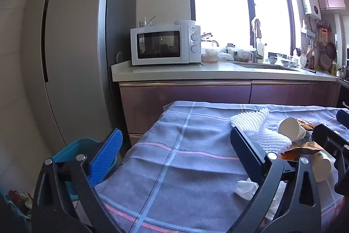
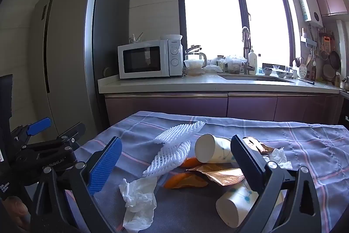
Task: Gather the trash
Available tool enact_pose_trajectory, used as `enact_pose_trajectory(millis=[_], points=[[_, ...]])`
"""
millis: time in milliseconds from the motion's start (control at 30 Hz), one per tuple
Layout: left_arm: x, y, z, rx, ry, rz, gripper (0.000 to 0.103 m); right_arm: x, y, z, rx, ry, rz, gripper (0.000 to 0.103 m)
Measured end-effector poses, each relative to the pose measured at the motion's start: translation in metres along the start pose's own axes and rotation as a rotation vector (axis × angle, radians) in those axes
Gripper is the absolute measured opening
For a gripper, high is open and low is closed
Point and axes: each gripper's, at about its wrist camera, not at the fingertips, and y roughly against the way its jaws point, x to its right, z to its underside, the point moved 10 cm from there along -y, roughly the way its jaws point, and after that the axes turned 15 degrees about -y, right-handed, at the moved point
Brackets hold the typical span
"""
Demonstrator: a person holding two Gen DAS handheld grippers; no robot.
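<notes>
Trash lies on a blue checked tablecloth (image 2: 305, 145): two white foam nets (image 2: 172, 150), a paper cup on its side (image 2: 213, 151), a second paper cup (image 2: 235, 209) nearer me, copper and orange wrappers (image 2: 218, 176), and crumpled tissues (image 2: 139, 198). My right gripper (image 2: 174, 164) is open and empty, hovering just above this pile. My left gripper (image 1: 174, 154) is open and empty over the cloth's left part, with the nets (image 1: 257, 126), cup (image 1: 290, 127) and a tissue (image 1: 246, 188) to its right. The left gripper also shows at the left of the right wrist view (image 2: 52, 134).
A teal bin (image 1: 72, 152) stands on the floor left of the table. Behind are a fridge (image 1: 72, 47), a counter (image 1: 218, 71) with a microwave (image 1: 163, 45), a sink, bottles and utensils under a bright window.
</notes>
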Motion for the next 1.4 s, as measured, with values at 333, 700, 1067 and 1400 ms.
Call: enact_pose_trajectory(millis=[333, 700, 1067, 1400], points=[[-0.003, 0.012, -0.005, 0.011, 0.008, 0.008, 0.097, -0.003, 0.002, -0.001, 0.0, 0.001, 0.009, 0.096], [-0.004, 0.011, -0.002, 0.018, 0.016, 0.01, 0.097, -0.004, 0.001, 0.002, -0.001, -0.002, 0.001, 0.096], [-0.007, 0.012, -0.002, 0.027, 0.02, 0.007, 0.097, -0.004, 0.002, 0.0, -0.001, -0.003, -0.001, 0.096], [-0.005, 0.012, 0.0, 0.032, 0.022, 0.007, 0.097, -0.005, 0.004, 0.002, -0.002, -0.007, -0.001, 0.096]])
